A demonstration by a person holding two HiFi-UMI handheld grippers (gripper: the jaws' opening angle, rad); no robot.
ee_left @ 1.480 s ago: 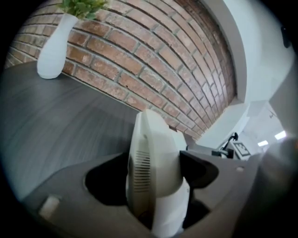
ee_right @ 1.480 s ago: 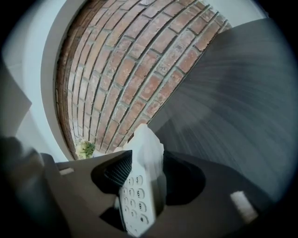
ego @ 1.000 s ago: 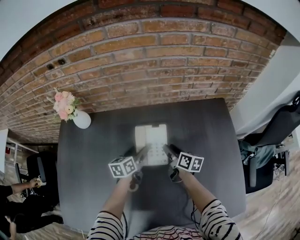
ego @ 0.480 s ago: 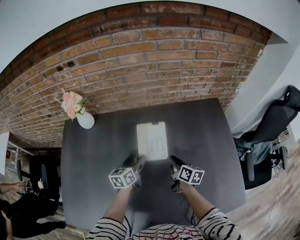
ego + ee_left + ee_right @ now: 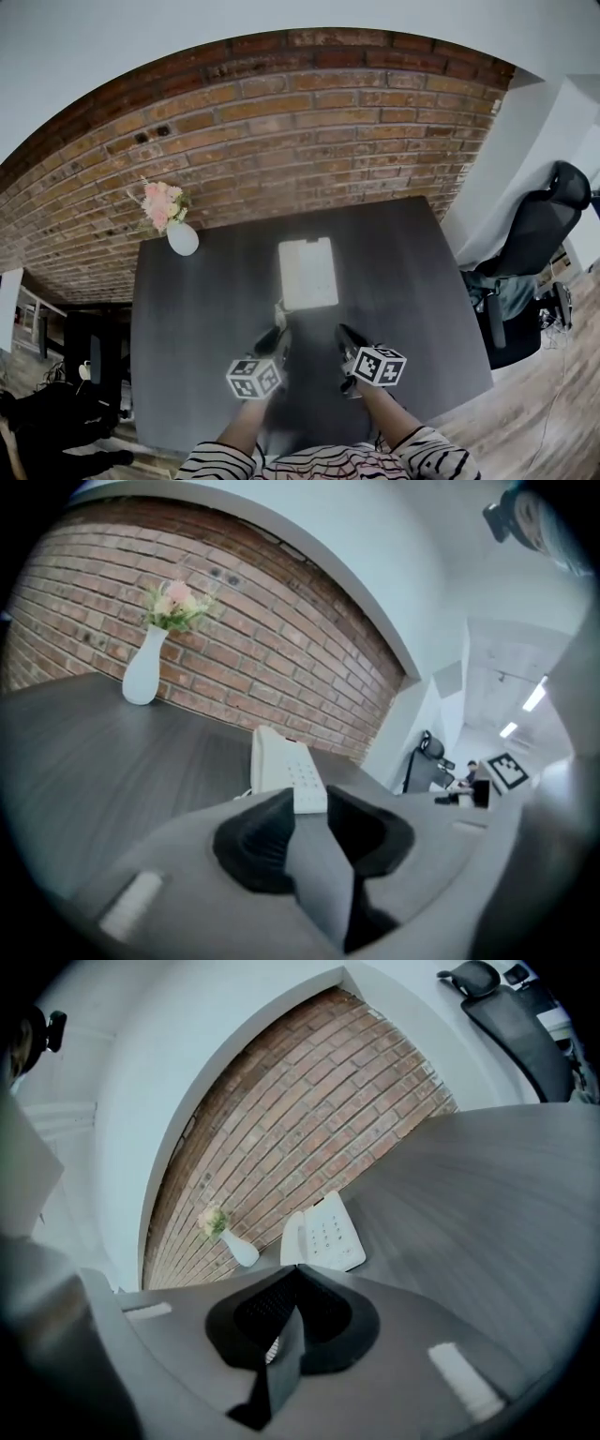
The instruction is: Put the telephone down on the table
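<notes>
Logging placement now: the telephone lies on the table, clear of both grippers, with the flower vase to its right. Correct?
Not quite: the head view shows the flower vase to the left of the telephone, not its right; the rest holds.

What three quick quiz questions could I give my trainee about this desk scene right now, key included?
1. True or false: the telephone lies flat on the table.
2. What stands near the table's far left corner in the head view? A) a mug B) a white vase of flowers C) a lamp
3. What is between the fingers of the right gripper?
Key: 1 true; 2 B; 3 nothing, they are shut and empty.
</notes>
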